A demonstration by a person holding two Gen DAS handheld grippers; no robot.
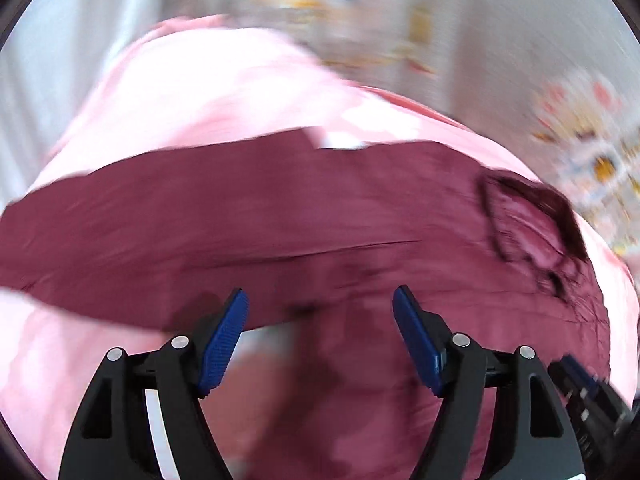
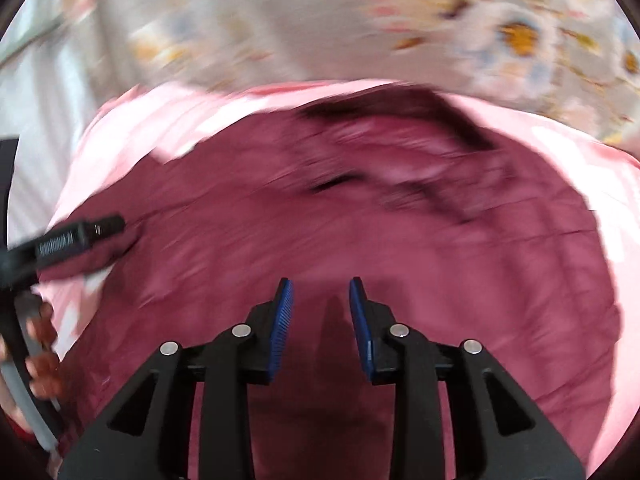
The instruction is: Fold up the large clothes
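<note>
the step in hand is judged to be a move between grasps, with both tools carried above a maroon garment [image 1: 280, 216] and nothing gripped. to be done well, the next hold is best taken on a single clean edge or corner of the cloth, not on a bunched fold, and both sides are best lifted together so that the fold lands flat.

the left gripper [image 1: 320, 312] is seen with its blue pads [image 1: 224, 344] spread wide and released; only cloth lies below the gap, none is pinched. the right gripper [image 2: 320, 308] is seen with its pads [image 2: 282, 320] closer together but parted, and nothing is caught between them.

the garment is spread ahead of and beneath both pairs of fingers, on a pink bedcover [image 1: 192, 92]. it looks thin, soft and lightly creased. its far edge runs as a long curve beyond the left fingers. a dark-trimmed opening, perhaps a collar [image 2: 400, 128], is seen well beyond the right fingers and, in the left view, far off to the right of the fingers. both views are blurred, so finer detail cannot be told. a flowered sheet [image 2: 440, 32] lies past the pink cover.
</note>
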